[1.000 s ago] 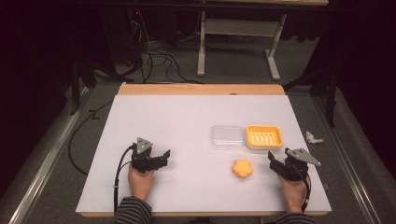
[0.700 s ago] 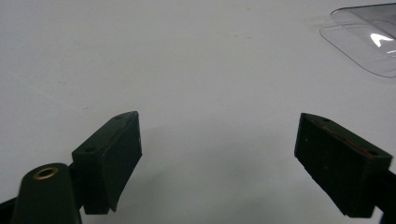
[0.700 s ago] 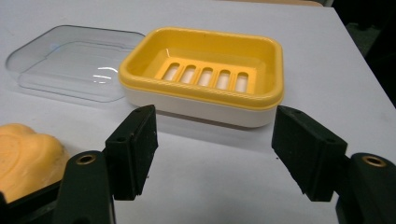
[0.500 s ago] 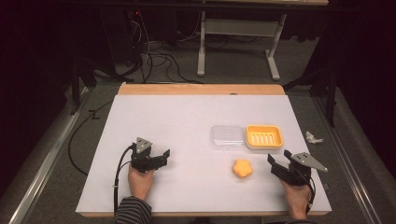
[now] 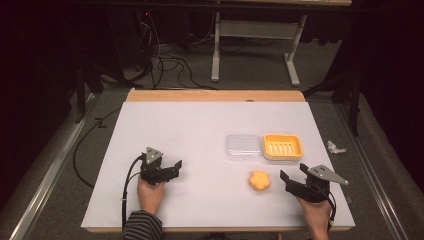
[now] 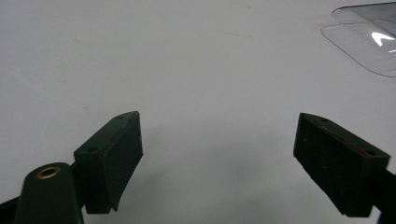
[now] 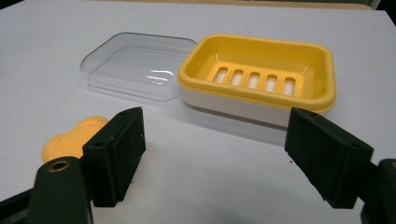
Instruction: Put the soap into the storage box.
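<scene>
The right tool (image 5: 295, 181), its jaws having just been opening with nothing between them, faces the flower-shaped orange soap (image 5: 260, 180) lying just left of it on the bench (image 5: 190, 135), near the yellow soap dish (image 5: 283, 146) and clear lid (image 5: 243, 146), likely readying a grasp, while the left tool (image 5: 169, 167) rests released well apart.

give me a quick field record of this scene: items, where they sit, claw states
surface: white table
soap dish: yellow, slotted, empty, upright
clear lid: lying left of and next to the dish
orange soap: flower shaped, on the table in front of the dish
right claw: open, jaws have just been opening, nothing between them, right of the soap
left claw: open, empty, over bare table
</scene>
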### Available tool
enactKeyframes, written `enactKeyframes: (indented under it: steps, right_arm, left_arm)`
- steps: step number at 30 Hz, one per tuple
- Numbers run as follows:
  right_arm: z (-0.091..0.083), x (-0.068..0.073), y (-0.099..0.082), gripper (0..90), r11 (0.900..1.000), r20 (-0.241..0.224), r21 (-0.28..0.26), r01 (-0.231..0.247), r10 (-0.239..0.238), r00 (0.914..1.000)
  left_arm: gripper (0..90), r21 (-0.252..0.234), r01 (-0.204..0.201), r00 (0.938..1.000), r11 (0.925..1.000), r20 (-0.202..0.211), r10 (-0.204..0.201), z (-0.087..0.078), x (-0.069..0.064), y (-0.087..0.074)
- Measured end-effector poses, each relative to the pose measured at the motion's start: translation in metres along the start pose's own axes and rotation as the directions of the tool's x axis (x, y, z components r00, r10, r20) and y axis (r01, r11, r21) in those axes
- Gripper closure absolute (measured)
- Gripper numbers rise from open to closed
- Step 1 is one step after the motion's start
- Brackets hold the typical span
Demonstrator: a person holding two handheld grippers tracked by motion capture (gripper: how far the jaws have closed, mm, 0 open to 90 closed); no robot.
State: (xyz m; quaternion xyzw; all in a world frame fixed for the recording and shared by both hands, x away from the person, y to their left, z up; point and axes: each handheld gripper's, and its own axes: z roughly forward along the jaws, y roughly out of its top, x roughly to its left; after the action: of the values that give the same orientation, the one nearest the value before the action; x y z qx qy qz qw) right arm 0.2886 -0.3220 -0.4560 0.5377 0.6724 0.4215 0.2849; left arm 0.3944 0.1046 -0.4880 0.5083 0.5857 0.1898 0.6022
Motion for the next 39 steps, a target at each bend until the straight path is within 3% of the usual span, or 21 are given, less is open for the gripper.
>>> enactKeyframes:
  steps: [8, 15, 25, 39]
  right_arm:
    - [-0.003, 0.010, 0.002, 20.7, 0.9991, 0.004, 0.030, 0.031, -0.032, 0.9995]
    - [-0.004, 0.023, 0.003, 21.4, 0.9953, -0.043, 0.052, 0.082, -0.080, 0.9959]
    - [-0.004, 0.039, 0.006, 20.1, 0.9923, -0.088, 0.061, 0.108, -0.102, 0.9909]
    - [0.013, 0.059, 0.006, 19.4, 0.9756, -0.156, 0.125, 0.180, -0.160, 0.9746]
  left_arm:
    - [16.6, 0.003, 0.003, 1.0000, 1.0000, -0.005, -0.003, 0.001, 0.000, 0.000]
    - [16.6, 0.000, 0.011, 0.9999, 0.9999, -0.002, -0.011, 0.001, 0.000, 0.000]
    - [16.4, 0.000, 0.011, 0.9999, 0.9999, 0.007, -0.011, 0.000, 0.000, 0.000]
    - [16.3, -0.001, 0.014, 0.9999, 0.9999, 0.006, -0.014, 0.000, 0.000, 0.001]
